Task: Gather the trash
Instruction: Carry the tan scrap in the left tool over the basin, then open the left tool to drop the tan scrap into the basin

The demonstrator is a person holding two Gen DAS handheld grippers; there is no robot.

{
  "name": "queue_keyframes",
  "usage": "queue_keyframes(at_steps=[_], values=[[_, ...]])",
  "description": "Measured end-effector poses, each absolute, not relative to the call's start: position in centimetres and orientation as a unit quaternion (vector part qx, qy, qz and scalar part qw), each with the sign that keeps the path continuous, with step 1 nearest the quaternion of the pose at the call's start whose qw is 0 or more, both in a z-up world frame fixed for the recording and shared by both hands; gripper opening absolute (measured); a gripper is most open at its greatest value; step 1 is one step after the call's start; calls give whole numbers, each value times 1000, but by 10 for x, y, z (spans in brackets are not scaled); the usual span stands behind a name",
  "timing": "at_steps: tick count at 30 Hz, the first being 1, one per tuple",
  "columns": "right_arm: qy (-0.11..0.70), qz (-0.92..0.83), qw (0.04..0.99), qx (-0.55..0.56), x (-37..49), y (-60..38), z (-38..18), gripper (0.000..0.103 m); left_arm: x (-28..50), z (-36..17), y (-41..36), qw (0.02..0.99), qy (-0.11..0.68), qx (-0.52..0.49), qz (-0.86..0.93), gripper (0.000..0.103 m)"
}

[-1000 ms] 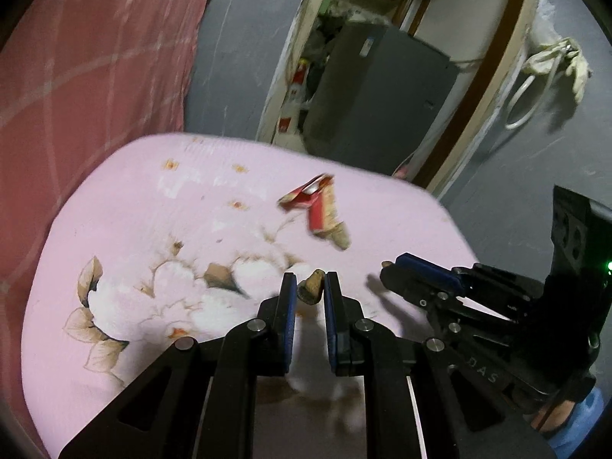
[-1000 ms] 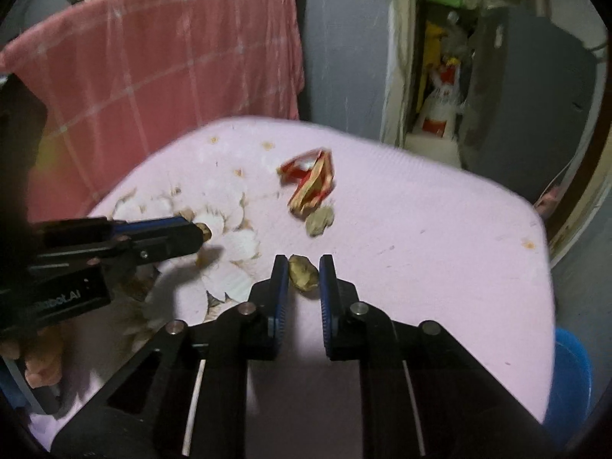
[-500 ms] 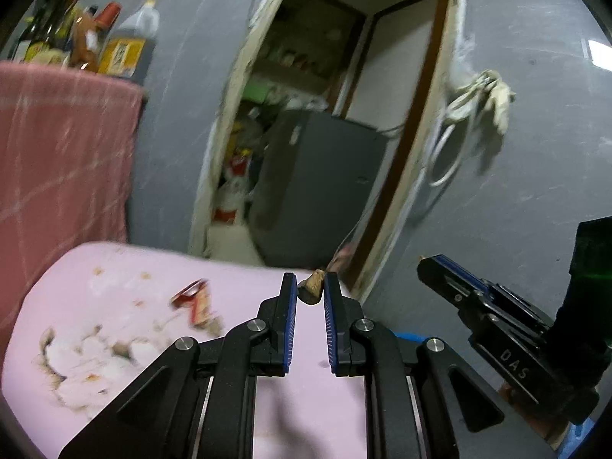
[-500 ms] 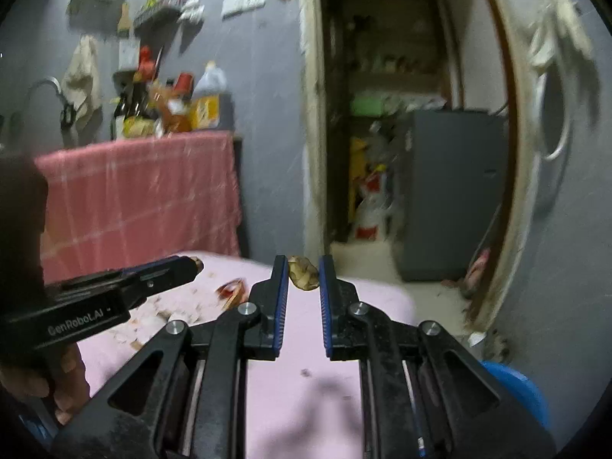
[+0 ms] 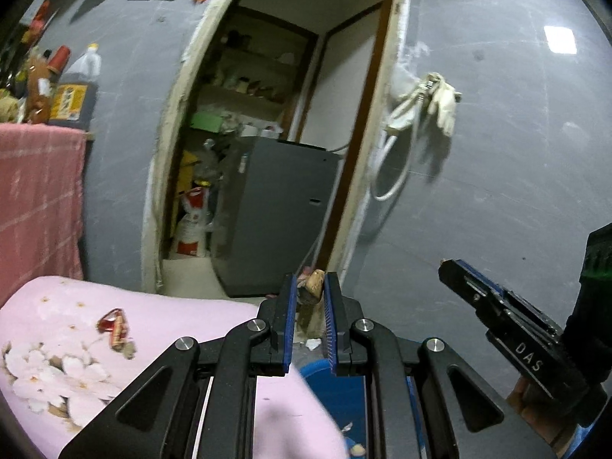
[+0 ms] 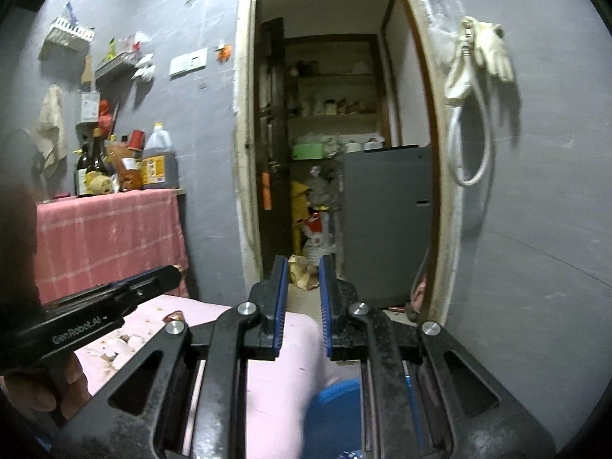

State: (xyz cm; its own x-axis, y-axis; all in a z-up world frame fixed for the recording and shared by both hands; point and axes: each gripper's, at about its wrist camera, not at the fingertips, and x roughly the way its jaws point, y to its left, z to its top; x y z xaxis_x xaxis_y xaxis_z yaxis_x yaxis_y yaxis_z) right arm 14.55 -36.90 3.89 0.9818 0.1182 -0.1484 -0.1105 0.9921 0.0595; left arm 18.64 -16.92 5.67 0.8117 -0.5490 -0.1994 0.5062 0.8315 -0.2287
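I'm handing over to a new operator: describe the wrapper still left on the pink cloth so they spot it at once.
Start at the pink flowered tablecloth in the lower left of the left wrist view. Just above its white blossom print lies the red wrapper, crumpled, with a tan scrap beside it. It is the only bright red thing on the cloth; the other scraps are dull brown.

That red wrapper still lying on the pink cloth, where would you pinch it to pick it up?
Probably from above, across its narrow width. The red wrapper lies crumpled and long on the pink cloth, with a raised fold at its upper end that fingers could close on. Both grippers are already full: the left gripper and right gripper each hold a scrap.
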Motion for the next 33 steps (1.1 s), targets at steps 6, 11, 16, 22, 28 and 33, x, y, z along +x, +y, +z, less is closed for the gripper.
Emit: queue_keyframes(at_steps=[6,11,16,22,28,33], values=[[87,34,995,34,129,-401,30,16,177,53,-210,939,139,-65,-307,11],[103,17,994,44,120,-423,19,16,173,44,-238,930,159,-55,-327,11],[126,7,991,53,118,-437,4,16,173,30,-259,920,185,-43,-342,11],[163,5,984,67,126,-446,-17,16,181,9,-272,907,233,-32,-348,11],[198,7,977,83,140,-451,-38,16,192,-14,-277,895,283,-24,-345,11],[223,4,970,96,151,-457,-54,17,203,-31,-280,882,323,-24,-342,12]])
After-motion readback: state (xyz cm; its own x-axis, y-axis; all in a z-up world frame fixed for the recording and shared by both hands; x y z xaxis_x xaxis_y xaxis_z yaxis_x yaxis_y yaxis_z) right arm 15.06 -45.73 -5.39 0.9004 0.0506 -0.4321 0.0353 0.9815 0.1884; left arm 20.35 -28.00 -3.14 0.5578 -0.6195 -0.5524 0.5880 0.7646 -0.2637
